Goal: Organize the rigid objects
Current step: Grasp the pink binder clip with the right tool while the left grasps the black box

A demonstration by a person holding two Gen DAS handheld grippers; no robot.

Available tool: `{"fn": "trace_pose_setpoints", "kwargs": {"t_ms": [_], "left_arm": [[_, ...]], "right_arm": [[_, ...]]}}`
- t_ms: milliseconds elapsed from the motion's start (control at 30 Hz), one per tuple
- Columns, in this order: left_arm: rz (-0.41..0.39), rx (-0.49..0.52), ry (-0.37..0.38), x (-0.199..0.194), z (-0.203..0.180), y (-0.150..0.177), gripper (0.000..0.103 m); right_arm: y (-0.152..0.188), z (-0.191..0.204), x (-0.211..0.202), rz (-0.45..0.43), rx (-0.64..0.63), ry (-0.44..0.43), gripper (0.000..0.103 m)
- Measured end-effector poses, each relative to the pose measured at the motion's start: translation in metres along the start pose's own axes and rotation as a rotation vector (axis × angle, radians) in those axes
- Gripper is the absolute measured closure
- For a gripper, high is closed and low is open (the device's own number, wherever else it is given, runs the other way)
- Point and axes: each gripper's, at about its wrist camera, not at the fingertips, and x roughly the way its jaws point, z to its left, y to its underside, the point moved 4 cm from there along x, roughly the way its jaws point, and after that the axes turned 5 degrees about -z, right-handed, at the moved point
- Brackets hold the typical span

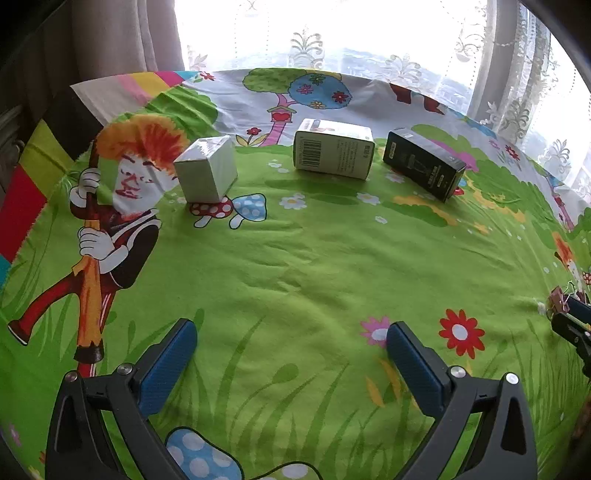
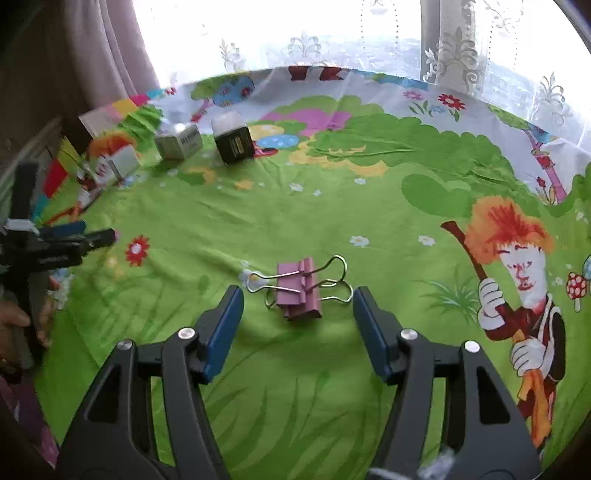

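Lining up on the pink clips, boxes already ranked at the far edge

My right gripper [image 2: 297, 306] is spread wide with nothing in it, its blue pads [image 2: 224, 332] set either side of the pink binder clips [image 2: 300, 291], which lie flat on the cartoon tablecloth [image 2: 295, 206] just ahead of the tips at 12 o'clock; I hold it this open so the wire handles fit between the jaws. My left gripper [image 1: 291, 354] is just as wide and empty, hovering over bare cloth, since I judge it has no job in this grab. From the left view the white cube box [image 1: 207, 170] sits at 11 o'clock, the barcode box [image 1: 334, 149] at 12, the black box [image 1: 424, 162] at 1, in a loose row near the window [image 1: 332, 33], apart from one another.
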Motion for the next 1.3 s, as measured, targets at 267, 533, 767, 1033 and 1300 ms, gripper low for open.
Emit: {"fn": "trace_pose_setpoints", "kwargs": {"t_ms": [267,533,767,1033,1300], "left_arm": [[0.008,-0.023,-0.025,-0.002,-0.002,0.001,0.000],[0.060,-0.021,0.153,0.013,-0.082,-0.025,0.000],[0.009,-0.306,0.094,0.062,-0.118,-0.112,0.000],[0.016,-0.119,-0.046,0.097,-0.140,-0.122,0.063],[-0.018,0.223,0.113,0.018,-0.140,-0.034,0.063]], "right_arm": [[-0.007,0.001,0.004,-0.012,-0.058,0.026,0.076],[-0.008,0.006,0.006,-0.008,-0.097,0.086,0.076],[-0.008,0.007,0.008,-0.003,-0.119,0.108,0.076],[-0.007,0.007,0.006,-0.003,-0.095,0.089,0.075],[-0.008,0.006,0.006,-0.006,-0.083,0.079,0.075]]}}
